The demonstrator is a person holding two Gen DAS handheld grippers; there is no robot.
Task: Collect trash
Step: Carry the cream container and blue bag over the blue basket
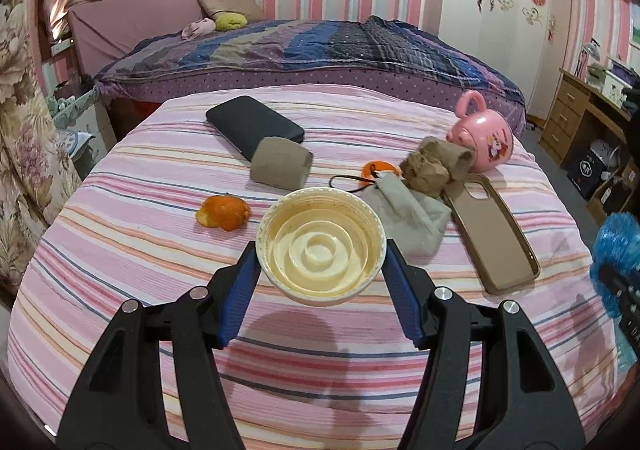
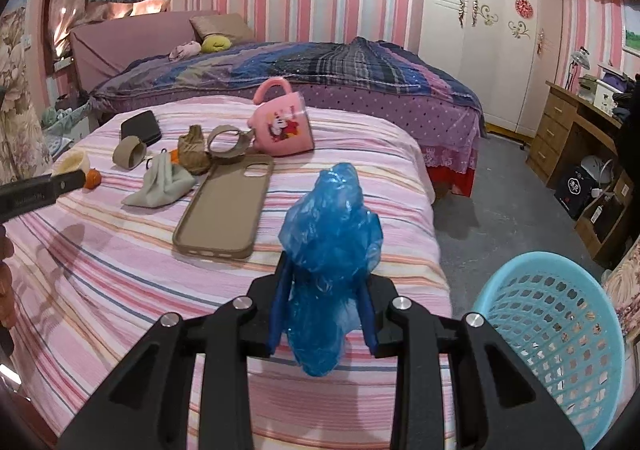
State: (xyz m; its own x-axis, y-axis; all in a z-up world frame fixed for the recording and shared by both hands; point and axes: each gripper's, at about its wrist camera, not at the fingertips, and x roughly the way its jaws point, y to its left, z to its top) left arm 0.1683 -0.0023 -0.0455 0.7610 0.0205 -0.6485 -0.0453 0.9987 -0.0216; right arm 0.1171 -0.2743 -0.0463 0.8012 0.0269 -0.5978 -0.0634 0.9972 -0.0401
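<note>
Left gripper (image 1: 320, 250) clamps cup (image 1: 320, 246) above bed (image 1: 120, 250); right gripper (image 2: 325, 290) clamps blue bag (image 2: 332, 242), basket (image 2: 560, 338) beside.

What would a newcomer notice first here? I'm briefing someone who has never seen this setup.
Probably the crumpled blue plastic bag pinched in the right gripper, with a light blue basket on the floor beside the bed. Next, the cream plastic cup clamped in the left gripper above the pink striped bedspread, where an orange peel lies.
</note>
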